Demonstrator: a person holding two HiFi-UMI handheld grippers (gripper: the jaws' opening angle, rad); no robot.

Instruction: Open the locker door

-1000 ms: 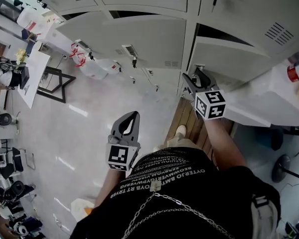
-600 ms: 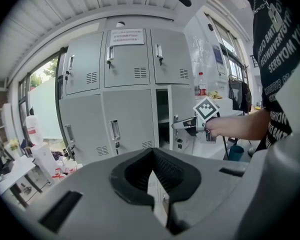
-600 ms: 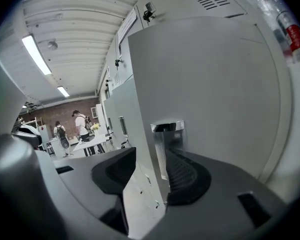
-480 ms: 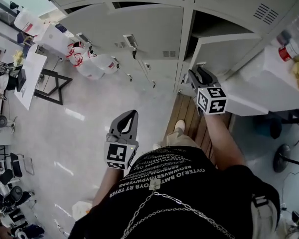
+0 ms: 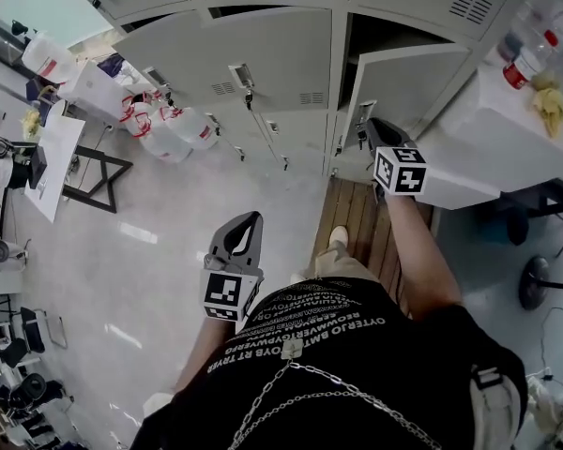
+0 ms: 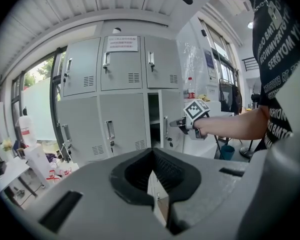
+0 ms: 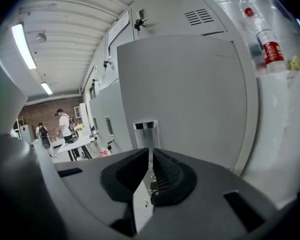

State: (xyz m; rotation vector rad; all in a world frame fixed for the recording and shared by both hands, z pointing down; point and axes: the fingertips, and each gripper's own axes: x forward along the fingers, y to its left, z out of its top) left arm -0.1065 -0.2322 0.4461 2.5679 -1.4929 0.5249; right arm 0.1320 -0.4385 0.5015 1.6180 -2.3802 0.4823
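Observation:
The grey locker door (image 5: 405,84) in the lower row stands slightly ajar, with a dark gap above it. Its narrow metal handle (image 5: 363,118) is on the door's left edge. My right gripper (image 5: 372,129) is at that handle, and its jaws are closing with the handle strip (image 7: 146,134) pinched between them. In the right gripper view the door (image 7: 190,94) fills the frame just ahead. My left gripper (image 5: 248,221) hangs low by my hip, shut and empty, away from the lockers. The left gripper view shows the right gripper (image 6: 182,124) at the door's edge.
The neighbouring locker door (image 5: 244,50) to the left hangs wide open. Water jugs (image 5: 174,127) stand on the floor by it. A white table (image 5: 488,143) with a bottle (image 5: 522,66) is close on the right. I stand on a wooden pallet (image 5: 357,223). Two people (image 7: 65,126) stand far off.
The right gripper's jaws have gone from wide apart to pinched on the door handle, and it has shifted slightly up. The left gripper has stayed where it was.

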